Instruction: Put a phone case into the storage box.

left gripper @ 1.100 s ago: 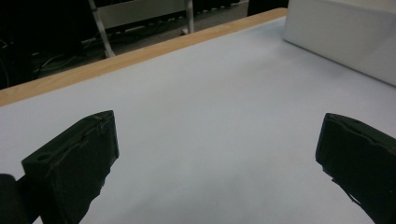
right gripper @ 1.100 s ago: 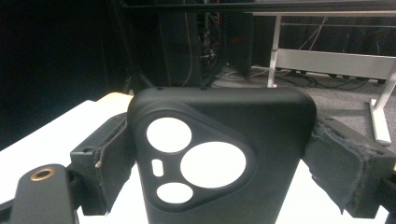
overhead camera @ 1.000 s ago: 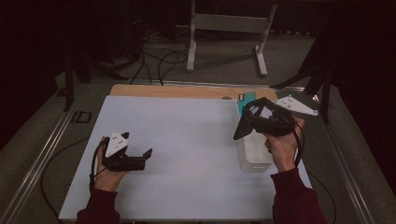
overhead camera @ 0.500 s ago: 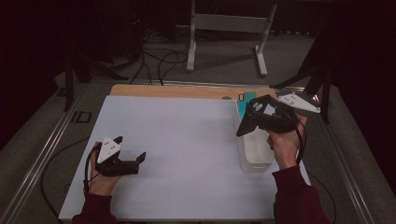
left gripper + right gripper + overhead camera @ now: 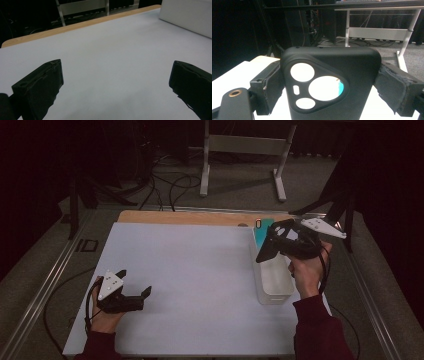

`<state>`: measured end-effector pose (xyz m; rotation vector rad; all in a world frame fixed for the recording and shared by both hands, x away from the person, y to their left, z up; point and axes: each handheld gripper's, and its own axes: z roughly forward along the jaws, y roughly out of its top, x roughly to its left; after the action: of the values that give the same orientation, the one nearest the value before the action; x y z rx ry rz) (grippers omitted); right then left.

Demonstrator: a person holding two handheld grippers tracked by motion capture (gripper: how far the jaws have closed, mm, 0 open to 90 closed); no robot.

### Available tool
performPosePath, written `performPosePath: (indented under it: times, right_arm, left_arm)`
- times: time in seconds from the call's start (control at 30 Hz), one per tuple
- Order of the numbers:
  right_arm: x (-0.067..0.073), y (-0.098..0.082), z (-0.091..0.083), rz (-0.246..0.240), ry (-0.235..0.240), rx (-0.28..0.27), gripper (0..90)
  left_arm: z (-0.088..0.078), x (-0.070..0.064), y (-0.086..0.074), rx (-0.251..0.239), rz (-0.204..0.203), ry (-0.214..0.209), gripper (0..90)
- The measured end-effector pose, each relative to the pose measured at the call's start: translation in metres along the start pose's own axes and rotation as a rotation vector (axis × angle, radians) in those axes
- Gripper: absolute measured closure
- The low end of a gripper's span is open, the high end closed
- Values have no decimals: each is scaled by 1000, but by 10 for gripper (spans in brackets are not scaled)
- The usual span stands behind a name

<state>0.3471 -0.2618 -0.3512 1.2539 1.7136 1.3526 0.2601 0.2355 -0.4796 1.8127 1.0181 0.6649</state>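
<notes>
Phone case [image 5: 329, 82] is the thing in play: a matte black shell with rounded corners and a raised camera island cut with three round openings and a small slot, through which pale counter and a sliver of teal show. It is lifted clear of the surface, pinched across its width between the jaws of the right tongs [image 5: 287, 241], which press on its two long edges; that side-on hold probably keeps the flexible back free and the cutouts facing the camera, handy for lining it up with a phone. Directly below the case sits a clear plastic bin [image 5: 272, 277], long and narrow, with a teal item [image 5: 262, 231] at its far end, so the case looks to have been drawn from, or is headed to, that bin; which one I cannot tell. Well to the left of the case, across the white counter [image 5: 195, 275], the left tongs [image 5: 134, 296] rest low near the front edge with jaws spread wide and nothing between them, seemingly parked ready to assist. Beyond the case stands a light metal frame [image 5: 243, 147] on the floor.
</notes>
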Motion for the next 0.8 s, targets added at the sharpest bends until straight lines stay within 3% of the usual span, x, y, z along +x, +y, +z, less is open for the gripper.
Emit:
performPosePath:
  times: [0.23, 0.8]
  right_arm:
    - [-5, -1, 4, 13, -13, -1, 136]
    - [-11, -1, 18, 17, -64, 4, 136]
  left_arm:
    - [1, -1, -3, 8, 15, 4, 0]
    - [-7, 0, -10, -3, 2, 20, 0]
